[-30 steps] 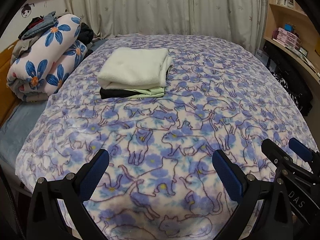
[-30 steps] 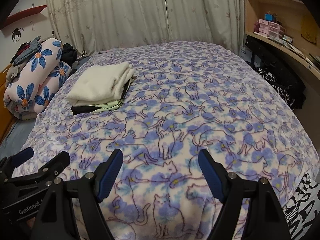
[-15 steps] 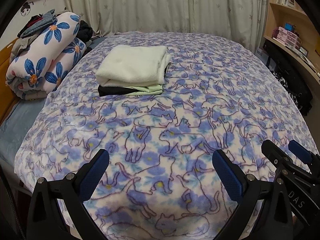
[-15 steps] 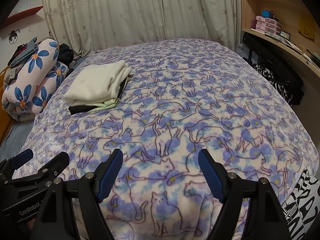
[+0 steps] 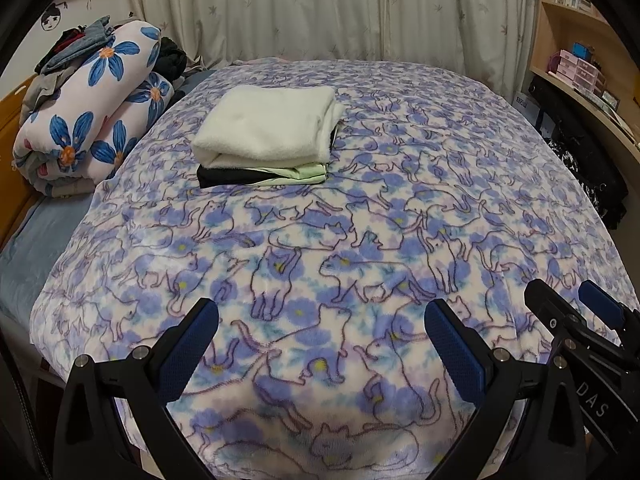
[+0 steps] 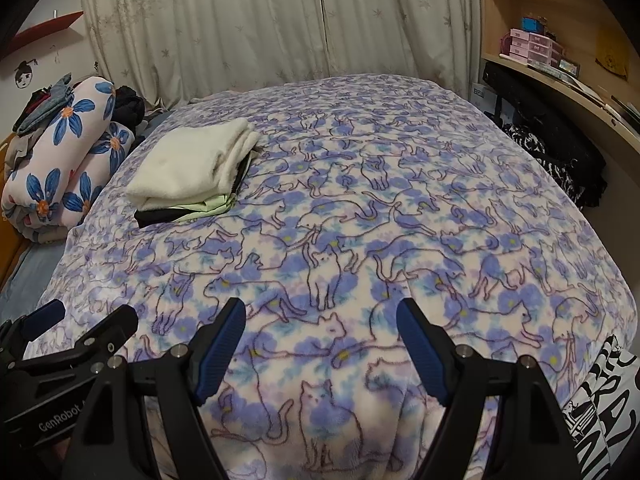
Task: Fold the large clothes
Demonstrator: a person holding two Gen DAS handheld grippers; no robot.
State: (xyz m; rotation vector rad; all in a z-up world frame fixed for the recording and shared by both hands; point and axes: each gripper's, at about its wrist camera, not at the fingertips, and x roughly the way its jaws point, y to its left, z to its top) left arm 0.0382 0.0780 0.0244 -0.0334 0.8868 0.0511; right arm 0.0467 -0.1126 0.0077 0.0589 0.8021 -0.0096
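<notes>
A: Clothes: a folded stack sits on the far left part of the bed, well away from both grippers. A thick cream piece lies on top, a pale green one under it, and a black one at the bottom.

B: Is anything lying unfolded?

A: Not on the blanket. Its cat-and-flower print covers the bed, and nothing else lies on it but the stack. At the lower right edge of the right wrist view a black-and-white printed fabric hangs off the bed corner. I cannot tell whether it is a garment waiting its turn.

B: And the grippers?

A: The left gripper hovers over the near edge of the bed, its jaws spread wide with nothing between them. The right gripper is just beside it, equally wide and empty.

B: So how far along is this?

A: Three pieces look finished. Nothing is in hand, so I judge this a pause between garments, or possibly the end. A rolled floral quilt with loose clothes piled on it lies left of the bed; those may be next.
</notes>
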